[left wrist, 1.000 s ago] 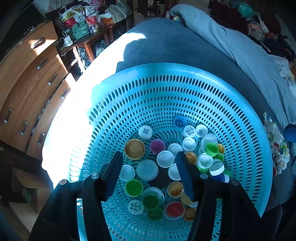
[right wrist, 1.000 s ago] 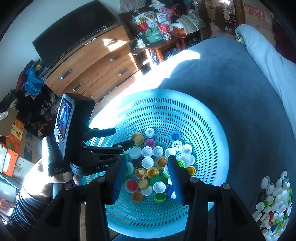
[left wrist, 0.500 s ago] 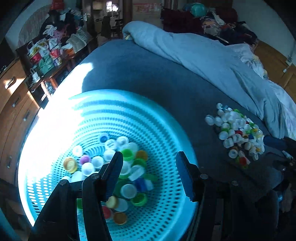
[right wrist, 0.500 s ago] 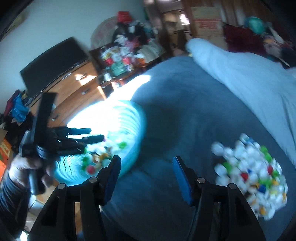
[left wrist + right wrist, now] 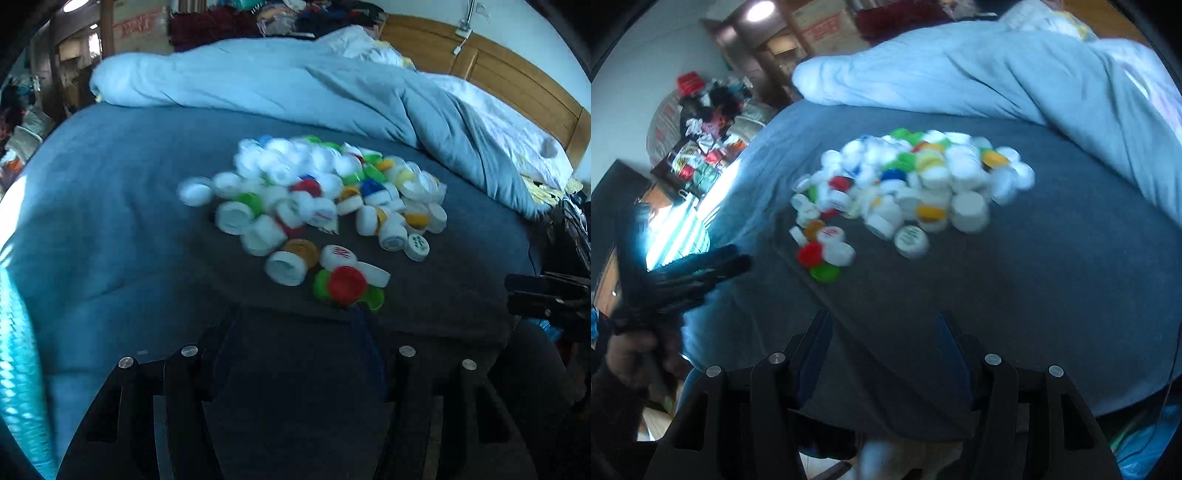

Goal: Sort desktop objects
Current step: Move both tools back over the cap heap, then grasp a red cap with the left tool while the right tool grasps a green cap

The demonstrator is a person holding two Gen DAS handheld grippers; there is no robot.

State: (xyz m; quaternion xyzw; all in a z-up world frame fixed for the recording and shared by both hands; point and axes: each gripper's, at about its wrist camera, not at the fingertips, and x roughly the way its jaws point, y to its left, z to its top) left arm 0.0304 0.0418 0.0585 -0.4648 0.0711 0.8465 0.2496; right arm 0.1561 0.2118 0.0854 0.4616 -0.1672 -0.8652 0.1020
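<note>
**Both tongs empty above the pile of bottle caps**

Caps of many colours lie in one loose heap, the pile of bottle caps (image 5: 317, 199), on the dark blue sheet of the bed (image 5: 110, 206). A pale blue duvet (image 5: 295, 85) is bunched behind the pile, well apart from it. Most caps are white; green, yellow, blue and red ones are mixed in. At the near edge of the pile a red cap (image 5: 347, 284) is seen resting on a green cap (image 5: 373, 297), with a white printed cap (image 5: 338, 254) just beside them.

The left tongs (image 5: 295, 332) are held open, with nothing between the pads, and are pointed down at the sheet just before the red cap. The right tongs (image 5: 882, 332) are also parted and empty; only bare sheet is seen between their fingers. At the left edge of the left view a strip of the turquoise perforated basket (image 5: 18, 350) is visible, well apart from the pile.

The step in hand is judged to be an approach to the pile for a new cap, with no cap yet taken. For the next move, one single cap at the edge should be chosen, probably the red one for the left tongs. The pads must be brought down on both sides of it and closed without the neighbours being pushed. Both views are blurred, so fine positions cannot be told.
</note>
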